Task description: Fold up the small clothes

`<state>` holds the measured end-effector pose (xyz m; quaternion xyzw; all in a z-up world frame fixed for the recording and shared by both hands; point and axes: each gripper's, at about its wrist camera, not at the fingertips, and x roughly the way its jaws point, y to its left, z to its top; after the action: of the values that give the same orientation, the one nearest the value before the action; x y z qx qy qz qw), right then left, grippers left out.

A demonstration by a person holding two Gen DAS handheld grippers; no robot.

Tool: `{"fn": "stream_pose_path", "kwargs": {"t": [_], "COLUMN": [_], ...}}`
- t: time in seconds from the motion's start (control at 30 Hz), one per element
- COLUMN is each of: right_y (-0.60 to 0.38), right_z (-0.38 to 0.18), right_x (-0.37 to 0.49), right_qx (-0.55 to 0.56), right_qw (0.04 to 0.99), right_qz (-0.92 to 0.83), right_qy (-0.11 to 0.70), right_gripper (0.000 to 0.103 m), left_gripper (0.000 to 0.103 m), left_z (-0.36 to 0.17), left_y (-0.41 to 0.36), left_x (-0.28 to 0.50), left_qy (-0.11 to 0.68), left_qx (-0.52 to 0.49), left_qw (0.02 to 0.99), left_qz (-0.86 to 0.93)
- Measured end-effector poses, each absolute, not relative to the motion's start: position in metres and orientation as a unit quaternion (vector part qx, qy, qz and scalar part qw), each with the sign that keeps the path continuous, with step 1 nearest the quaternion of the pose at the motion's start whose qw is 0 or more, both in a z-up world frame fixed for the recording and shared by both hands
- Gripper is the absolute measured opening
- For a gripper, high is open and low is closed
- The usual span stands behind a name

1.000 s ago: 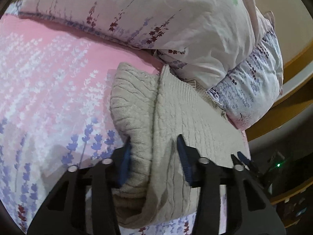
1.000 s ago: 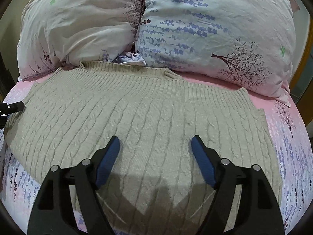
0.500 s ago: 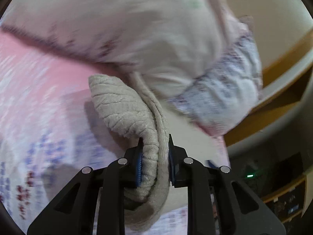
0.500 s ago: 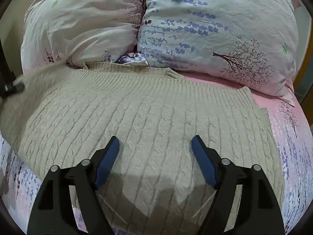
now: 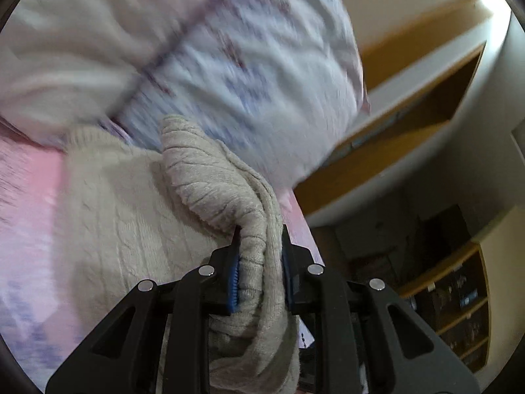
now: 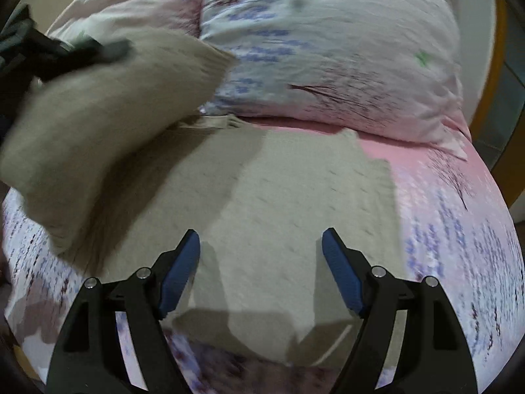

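beige sweater (image 6: 279, 197) (left side lifted), pink bedsheet (image 6: 459, 213)

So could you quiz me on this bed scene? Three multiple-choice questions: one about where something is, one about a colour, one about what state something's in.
1. Where does the flat part of the sweater lie?
A. on the pink bedsheet, in front of the pillows
B. on a wooden floor
C. inside a drawer

2. What colour are the pads on the right gripper?
A. red
B. blue
C. yellow

3. What is the left gripper doing?
A. open, holding nothing
B. shut on a pillow
C. shut on the sweater's edge

Answers:
1 A: the knit is spread on the sheet below the pillows.
2 B: both pads show blue.
3 C: knit fabric is pinched between its jaws and lifted.
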<state>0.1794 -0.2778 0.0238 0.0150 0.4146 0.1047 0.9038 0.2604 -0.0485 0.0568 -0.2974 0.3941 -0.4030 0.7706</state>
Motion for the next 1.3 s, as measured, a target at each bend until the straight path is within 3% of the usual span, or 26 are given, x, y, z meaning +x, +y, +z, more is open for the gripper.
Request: {"fn": "stream_pose_path", "kwargs": {"t": [0.17,0.23,0.33,0.4,0.43,0.5,0.63,0.83,1.07,1.17,1.2,1.3], "right_y": [-0.329,-0.348,-0.376,-0.395,-0.4,-0.41,-0.415,-0.4,-0.394,-0.388,-0.385,-0.377], "right_z": [0.023,0.024,0.029,0.034,0.036,0.036,0.023,-0.001,-0.016,-0.018,-0.02,-0.013], "right_x": [0.157,0.149,0.141,0.144,0.145,0.154,0.18,0.212,0.235,0.245,0.248,0.247], "right_qx": [0.053,0.071,0.111,0.162,0.185,0.257,0.339,0.395,0.423,0.423,0.419,0.373], "right_qw": [0.903,0.905,0.906,0.901,0.897,0.872,0.821,0.764,0.742,0.739,0.739,0.773], "right_qz": [0.106,0.099,0.083,0.096,0.109,0.162,0.204,0.217,0.214,0.21,0.212,0.201], "right_qy": [0.413,0.408,0.399,0.39,0.386,0.384,0.412,0.461,0.474,0.481,0.483,0.473], "right_gripper": [0.077,0.077,0.077,0.077,0.077,0.075,0.061,0.059,0.058,0.038,0.018,0.013], "left_gripper": [0.02,0.025,0.043,0.068,0.071,0.073,0.077,0.077,0.079,0.078,0.078,0.078], "left_z": [0.022,0.015,0.024,0.034,0.039,0.046,0.047,0.012,-0.01,-0.012,-0.013,-0.009], "left_y": [-0.113,-0.123,-0.12,-0.104,-0.095,-0.07,-0.02,0.0,-0.012,-0.021,-0.022,-0.029], "left_x": [0.26,0.261,0.261,0.26,0.259,0.256,0.251,0.257,0.262,0.261,0.259,0.259], "left_qy": [0.456,0.467,0.456,0.437,0.426,0.405,0.398,0.463,0.487,0.487,0.486,0.486], "left_qx": [-0.242,-0.23,-0.267,-0.3,-0.303,-0.308,-0.277,-0.234,-0.242,-0.246,-0.246,-0.239], "left_qw": [0.751,0.751,0.725,0.711,0.719,0.741,0.809,0.813,0.792,0.787,0.786,0.79], "left_qz": [-0.411,-0.406,-0.441,-0.462,-0.457,-0.438,-0.331,-0.264,-0.277,-0.287,-0.291,-0.288]}}
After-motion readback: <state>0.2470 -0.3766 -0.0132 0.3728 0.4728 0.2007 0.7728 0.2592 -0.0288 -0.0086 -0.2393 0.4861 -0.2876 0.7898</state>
